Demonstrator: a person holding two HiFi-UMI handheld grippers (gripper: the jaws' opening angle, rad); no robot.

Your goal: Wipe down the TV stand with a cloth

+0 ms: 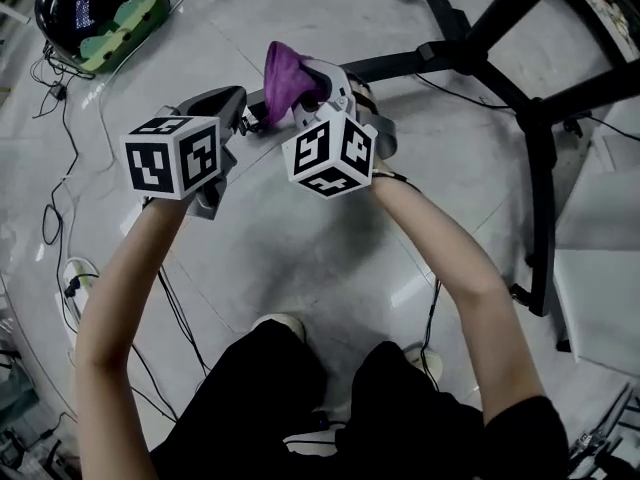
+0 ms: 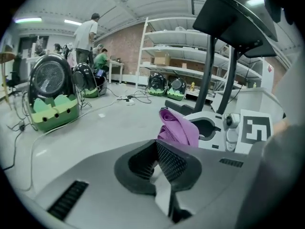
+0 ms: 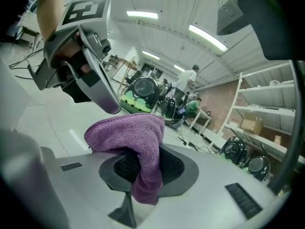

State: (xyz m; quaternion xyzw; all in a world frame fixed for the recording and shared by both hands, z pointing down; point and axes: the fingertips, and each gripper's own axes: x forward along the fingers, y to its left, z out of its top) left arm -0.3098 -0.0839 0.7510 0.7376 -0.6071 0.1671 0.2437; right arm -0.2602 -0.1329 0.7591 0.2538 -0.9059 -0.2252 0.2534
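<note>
Head view: both arms are out over the grey floor [image 1: 300, 258]. The right claw [image 1: 305, 88] carries the purple cloth [image 1: 283, 70], bunched up above its tips and held in the air. The left claw [image 1: 240, 108] sits just beside it and touches nothing. The TV stand [image 1: 540, 158], with black legs on castors, is ahead and to the right, apart from the cloth. There are loose cables [image 1: 55, 208] at left and a round black-and-green unit [image 1: 95, 8] at the far left.

Left gripper view: the left claw [image 2: 162, 168] is closed, pad against pad, with nothing between. The cloth [image 2: 178, 128] shows just past it, on the right claw [image 2: 224, 128]. The stand's black post [image 2: 206, 75] rises behind, with a dark panel overhead. Shelving [image 2: 176, 46] and people [image 2: 86, 32] are in the background.

Right gripper view: the right claw [image 3: 138, 168] is clamped on the cloth [image 3: 128, 132]. One fold is pinched between the pads, and the rest is heaped on top and hangs down in front. The left claw [image 3: 81, 56] is close by at upper left.

Progress, as a judgement:
- Done: the cloth is in hand and looks securely held.
- Not yet done: the cloth is in contact with no part of the stand, so I see no sign that wiping has begun.
- Left to do: all of the wiping, meaning the legs, the post and any shelf surface.
- Next: bring the cloth to the nearest leg.
</note>
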